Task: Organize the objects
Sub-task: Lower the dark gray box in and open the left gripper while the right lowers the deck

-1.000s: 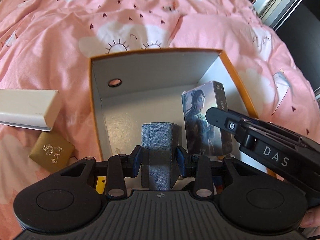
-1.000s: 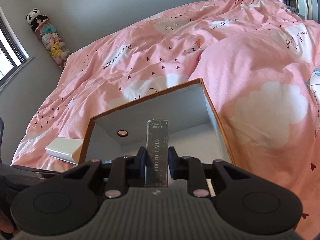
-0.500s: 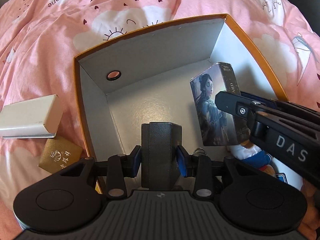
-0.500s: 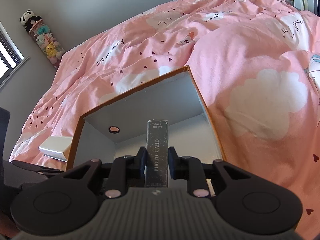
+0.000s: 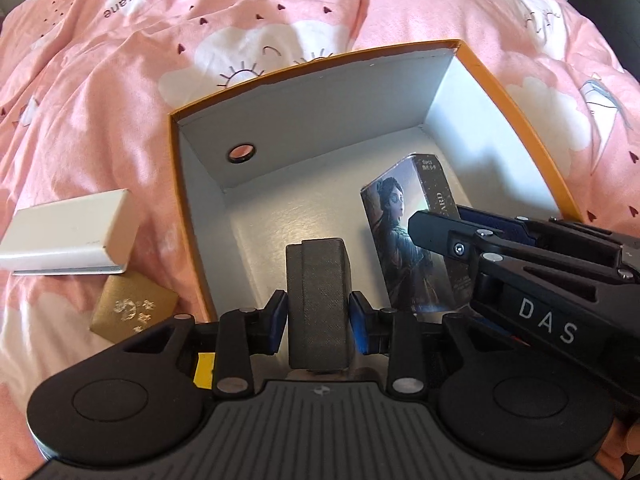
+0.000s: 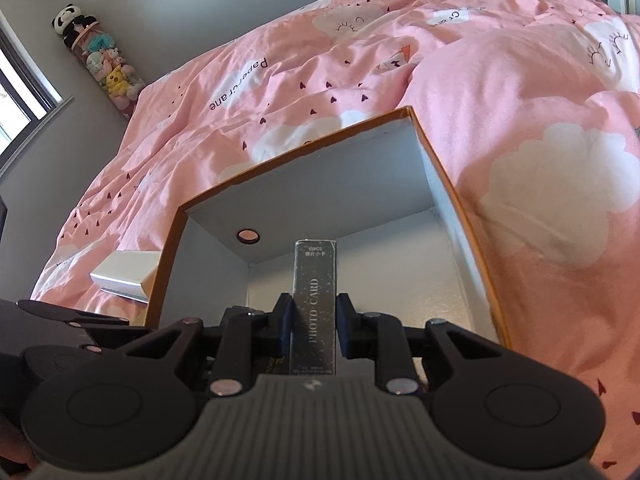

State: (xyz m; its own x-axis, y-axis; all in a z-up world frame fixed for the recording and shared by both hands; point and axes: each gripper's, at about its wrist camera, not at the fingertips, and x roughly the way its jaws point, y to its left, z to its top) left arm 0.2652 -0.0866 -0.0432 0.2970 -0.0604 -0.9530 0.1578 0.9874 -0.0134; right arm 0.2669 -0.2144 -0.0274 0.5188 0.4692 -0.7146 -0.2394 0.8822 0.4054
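On the pink bedspread, both grippers have dipped lower into the orange box — left gripper clamping a grey case, right gripper a photo-card box — release looks close.

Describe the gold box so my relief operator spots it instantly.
Find the orange-rimmed cardboard box open on the pink bedspread. Just outside its left wall two small boxes lie on the fabric. The gold box is the nearer one, flat and square with a pale emblem, below the longer plain white box.
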